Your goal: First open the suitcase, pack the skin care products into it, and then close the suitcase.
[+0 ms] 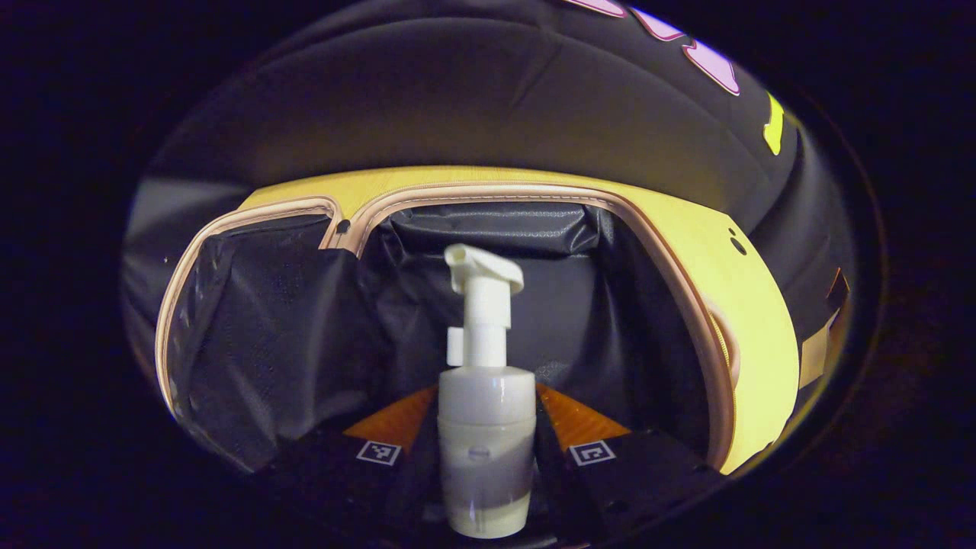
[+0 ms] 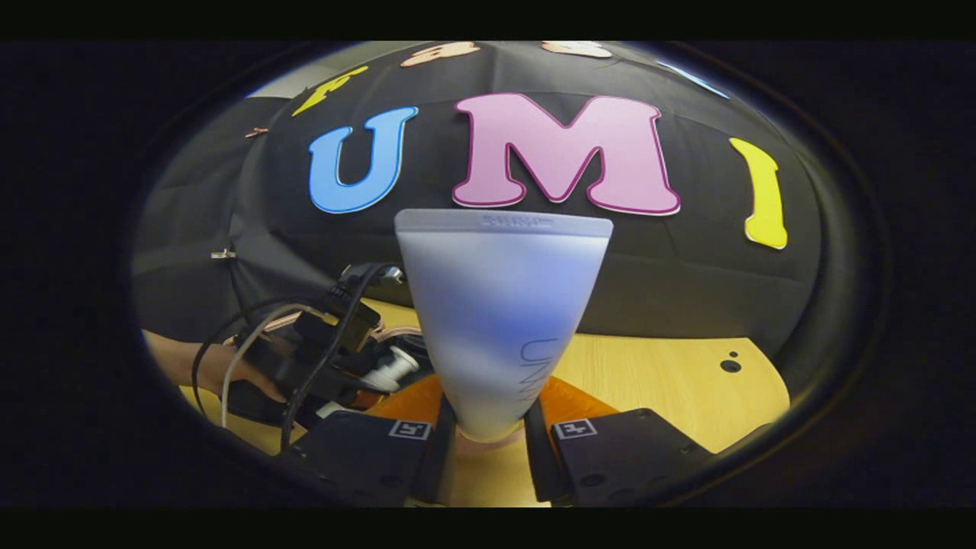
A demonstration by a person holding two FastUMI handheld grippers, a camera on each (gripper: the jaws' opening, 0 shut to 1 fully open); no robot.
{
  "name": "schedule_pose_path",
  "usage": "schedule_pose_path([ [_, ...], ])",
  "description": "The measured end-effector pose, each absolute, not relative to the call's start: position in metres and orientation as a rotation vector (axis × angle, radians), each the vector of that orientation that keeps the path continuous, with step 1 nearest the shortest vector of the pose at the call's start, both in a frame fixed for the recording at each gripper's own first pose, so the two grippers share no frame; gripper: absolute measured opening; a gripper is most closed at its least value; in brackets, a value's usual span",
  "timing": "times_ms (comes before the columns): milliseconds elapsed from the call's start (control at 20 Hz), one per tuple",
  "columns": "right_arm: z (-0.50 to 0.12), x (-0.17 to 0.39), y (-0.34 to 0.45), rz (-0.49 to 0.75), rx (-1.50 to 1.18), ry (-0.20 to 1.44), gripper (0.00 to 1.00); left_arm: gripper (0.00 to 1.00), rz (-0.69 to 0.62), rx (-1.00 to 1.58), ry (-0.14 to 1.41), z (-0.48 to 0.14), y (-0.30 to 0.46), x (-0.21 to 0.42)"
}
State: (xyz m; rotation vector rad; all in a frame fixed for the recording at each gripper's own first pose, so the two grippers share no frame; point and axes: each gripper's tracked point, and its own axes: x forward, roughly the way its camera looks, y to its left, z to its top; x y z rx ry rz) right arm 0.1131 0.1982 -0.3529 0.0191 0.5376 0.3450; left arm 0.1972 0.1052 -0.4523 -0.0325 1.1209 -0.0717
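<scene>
In the left gripper view my left gripper (image 1: 486,446) is shut on a white pump bottle (image 1: 486,427), upright, its nozzle pointing left. Right beyond it lies the open yellow suitcase (image 1: 751,320), its black lined inside (image 1: 579,305) facing me. In the right gripper view my right gripper (image 2: 488,427) is shut on a white squeeze tube (image 2: 503,305), its crimped wide end up. The other gripper (image 2: 320,358) with its black cables and the white bottle (image 2: 389,367) shows low at the left, held by a hand (image 2: 183,358).
A black mesh divider flap (image 1: 259,335) stands on the left half of the suitcase. The light wooden table (image 2: 671,381) stretches to the right of the tube, with two small dark holes (image 2: 730,364) in it. The black cloth wall rises behind.
</scene>
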Motion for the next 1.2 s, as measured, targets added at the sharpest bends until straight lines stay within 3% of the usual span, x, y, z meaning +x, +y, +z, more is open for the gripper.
schedule_pose_path([
  [100, -0.352, 0.112, 0.203, 0.344, 0.021, 0.547, 0.43, 0.69, -0.042, -0.052, 1.097, -0.444, 0.109, 0.197],
  [150, -0.354, 0.111, 0.207, 0.347, 0.024, 0.553, 0.48, 0.74, -0.032, -0.083, 1.056, -0.435, 0.108, 0.201],
  [200, -0.355, 0.110, 0.211, 0.353, 0.026, 0.562, 0.43, 0.72, -0.017, -0.107, 1.010, -0.421, 0.110, 0.202],
  [300, -0.362, 0.106, 0.225, 0.370, 0.030, 0.593, 0.48, 0.81, -0.017, -0.142, 0.929, -0.393, 0.117, 0.203],
  [350, -0.368, 0.103, 0.232, 0.382, 0.027, 0.611, 0.43, 0.85, -0.026, -0.145, 0.906, -0.382, 0.124, 0.200],
  [600, -0.397, 0.088, 0.265, 0.423, 0.029, 0.700, 0.43, 0.86, 0.023, -0.108, 0.799, -0.340, 0.185, 0.189],
  [650, -0.407, 0.084, 0.270, 0.426, 0.029, 0.737, 0.39, 0.86, 0.031, -0.117, 0.788, -0.335, 0.197, 0.184],
  [700, -0.417, 0.079, 0.275, 0.425, 0.039, 0.784, 0.43, 0.85, 0.046, -0.134, 0.781, -0.331, 0.208, 0.180],
  [950, -0.474, 0.065, 0.287, 0.371, 0.025, 1.000, 0.43, 0.86, 0.089, -0.231, 0.725, -0.301, 0.241, 0.156],
  [1200, -0.494, 0.072, 0.292, 0.288, -0.050, 1.068, 0.45, 0.85, 0.119, -0.207, 0.679, -0.278, 0.284, 0.138],
])
